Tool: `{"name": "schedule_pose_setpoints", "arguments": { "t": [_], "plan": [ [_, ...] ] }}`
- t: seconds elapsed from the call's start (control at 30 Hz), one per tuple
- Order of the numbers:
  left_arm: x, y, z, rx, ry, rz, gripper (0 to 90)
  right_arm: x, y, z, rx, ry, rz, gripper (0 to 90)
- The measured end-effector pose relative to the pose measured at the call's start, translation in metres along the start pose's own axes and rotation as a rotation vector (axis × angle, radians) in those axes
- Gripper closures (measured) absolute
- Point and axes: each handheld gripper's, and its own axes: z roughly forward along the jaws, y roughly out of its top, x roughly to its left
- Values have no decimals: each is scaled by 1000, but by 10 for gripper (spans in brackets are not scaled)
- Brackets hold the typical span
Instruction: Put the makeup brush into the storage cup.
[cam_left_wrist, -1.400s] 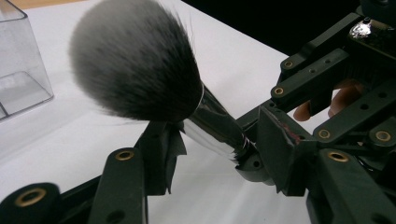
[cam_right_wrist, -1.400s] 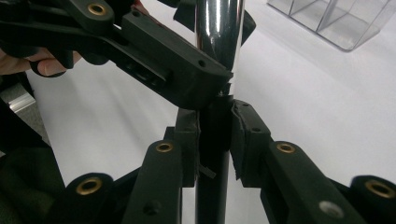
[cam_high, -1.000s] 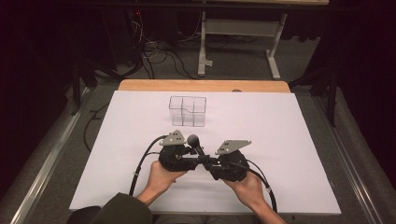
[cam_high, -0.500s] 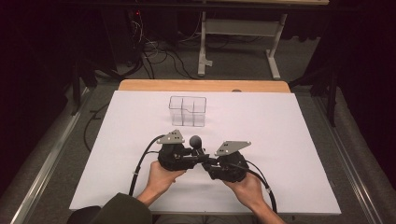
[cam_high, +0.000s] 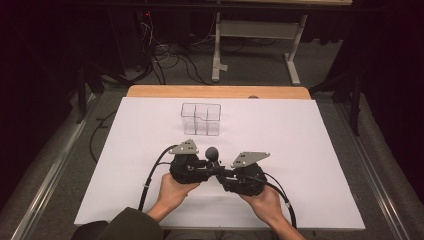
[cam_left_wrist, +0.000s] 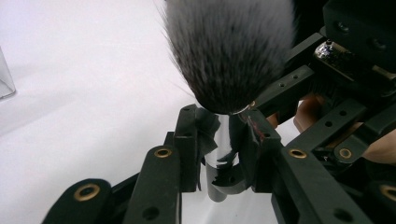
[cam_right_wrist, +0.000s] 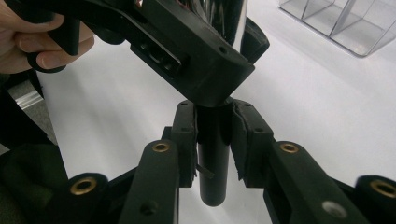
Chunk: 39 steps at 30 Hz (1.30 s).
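From above, the two grippers sit so close together that it is hard to see where one ends and the other starts. Only the round dark top of the brush pokes up between them; its handle is hidden behind the black parts. The person's arms are cut off at the bottom edge, with a dark green sleeve on the left one.

In the left gripper view, the fluffy head of the brush is cut off at the top. The bottom of its handle is hidden behind the jaws. In the right gripper view, the other gripper covers the top of the brush, so the hairs cannot be seen there.

The brush has thick, soft hairs, dark at the bottom and pale grey at the tips. Under the hairs is a shiny silver ring, and then a smooth black handle. It stands upright, low over the white table, near the person's side.

The left gripper has just been closing and now pinches the brush high up, on the shiny part right under the hairs. The right gripper pinches the black handle lower down, and its pads press on both sides.

A clear plastic box with little rooms inside stands farther back on the table, apart from the brush.
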Motion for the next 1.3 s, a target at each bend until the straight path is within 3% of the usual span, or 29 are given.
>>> {"name": "schedule_pose_setpoints", "arguments": {
  "t": [0.13,0.33,0.47,0.73,1.03,1.13,1.17,1.2,1.3],
  "plan": [
    [1,2,-5,-7,8,1,703,-3,-1,-2,-13,23,36,658],
    [2,2,-10,-12,18,2,703,-7,0,-14,-40,10,32,554],
    [3,2,-8,-3,34,5,703,-13,-1,-24,-78,14,56,488],
    [3,2,-10,2,46,7,702,-24,-8,-44,-127,-10,60,413],
    [4,2,-14,2,58,1,702,-44,-22,-73,-197,-91,88,340],
    [5,3,-16,-5,64,-1,702,-54,-31,-81,-228,-143,98,341],
    [5,3,-16,-5,64,-1,702,-54,-31,-81,-228,-143,98,341],
    [5,3,-17,-8,67,-2,702,-57,-35,-84,-234,-182,103,333],
    [7,4,-19,-10,72,-4,702,-63,-42,-87,-230,-201,112,335]
  ]
}}
